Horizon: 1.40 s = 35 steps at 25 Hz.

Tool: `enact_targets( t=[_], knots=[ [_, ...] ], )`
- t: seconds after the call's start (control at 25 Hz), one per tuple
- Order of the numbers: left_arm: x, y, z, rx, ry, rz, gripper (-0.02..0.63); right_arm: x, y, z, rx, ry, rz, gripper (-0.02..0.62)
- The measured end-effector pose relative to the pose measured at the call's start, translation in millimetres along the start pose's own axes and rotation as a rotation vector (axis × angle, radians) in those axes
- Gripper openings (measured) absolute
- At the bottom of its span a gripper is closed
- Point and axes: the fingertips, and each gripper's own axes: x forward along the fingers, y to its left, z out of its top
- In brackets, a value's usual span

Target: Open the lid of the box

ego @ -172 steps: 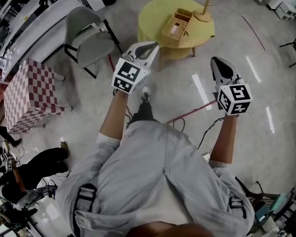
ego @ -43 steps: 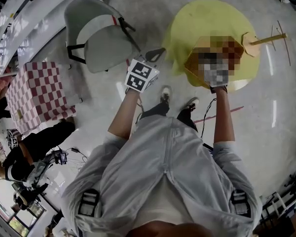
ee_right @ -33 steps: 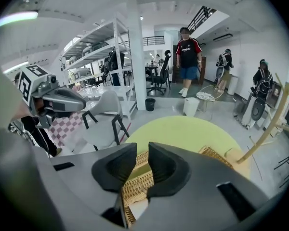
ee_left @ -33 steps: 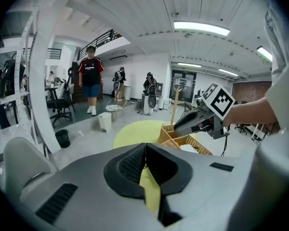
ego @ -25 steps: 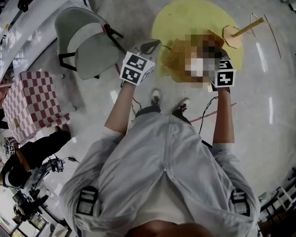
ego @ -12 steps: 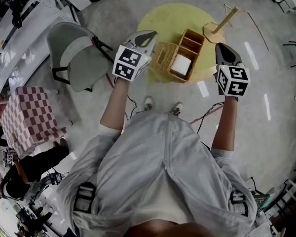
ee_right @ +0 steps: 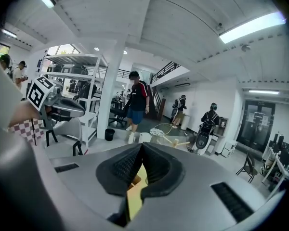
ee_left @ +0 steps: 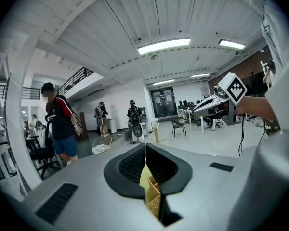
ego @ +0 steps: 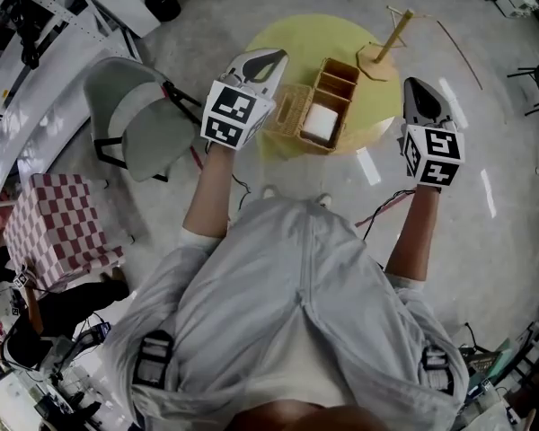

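Bright ceiling strip-lights, strong fisheye distortion

— What colour is the surface (ego: 319,36)?
— Yellow. The box (ego: 350,106) on it is tan wicker, with a white thing (ego: 318,124) inside.
— And around?
— Grey chair (ego: 142,126), red-and-white checked cloth (ego: 58,227), and black-and-white square markers on the left tongs (ego: 271,57) and right tongs (ego: 415,88).

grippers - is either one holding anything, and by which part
Nothing is held. The left gripper and the right gripper each have jaws together with nothing between them, both off the box.
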Motion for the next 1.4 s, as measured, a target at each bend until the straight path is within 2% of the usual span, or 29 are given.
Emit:
enact_targets(
  t=[0.36, 0.56, 1.4],
  knots=[
    [3, -14, 20, 0.033, -0.042, -0.006, 0.029, -14, -6, 13, -0.022, -0.039, -0.005, 0.023],
    [4, -18, 26, 0.043, -0.05, -0.012, 0.029, -14, -2, 11, -0.061, -0.007, 0.01, 0.023],
    [-10, -19, 19, 0.036, -0.039, -0.011, 0.029, -18, 18, 16, -0.065, -0.011, 0.046, 0.023]
  ],
)
